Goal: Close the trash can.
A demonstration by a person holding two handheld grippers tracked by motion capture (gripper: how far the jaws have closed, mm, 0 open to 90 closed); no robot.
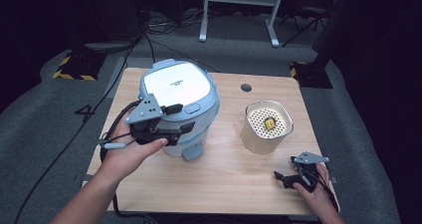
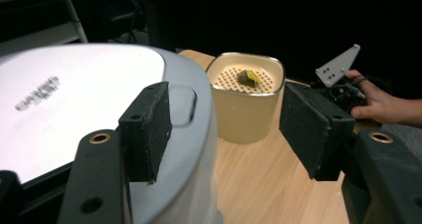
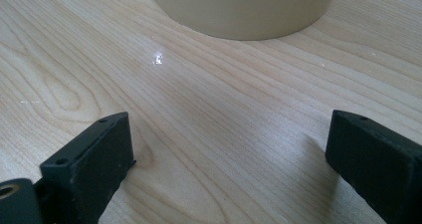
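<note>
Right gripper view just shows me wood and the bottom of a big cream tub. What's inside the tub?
Observer: The cream tub has a holey tray inside, with a small yellow piece on it.
Operator: Anything else on the table?
Observer: A blue and white cooker with its lid shut, left of the tub.
Operator: What's the other gripper doing?
Observer: The left gripper is at the cooker's front edge, fingers open, gripping nothing.

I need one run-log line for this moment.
left hand-held gripper: open at cooker lid | right hand-held gripper: open, on table | cream basket: untouched
</note>
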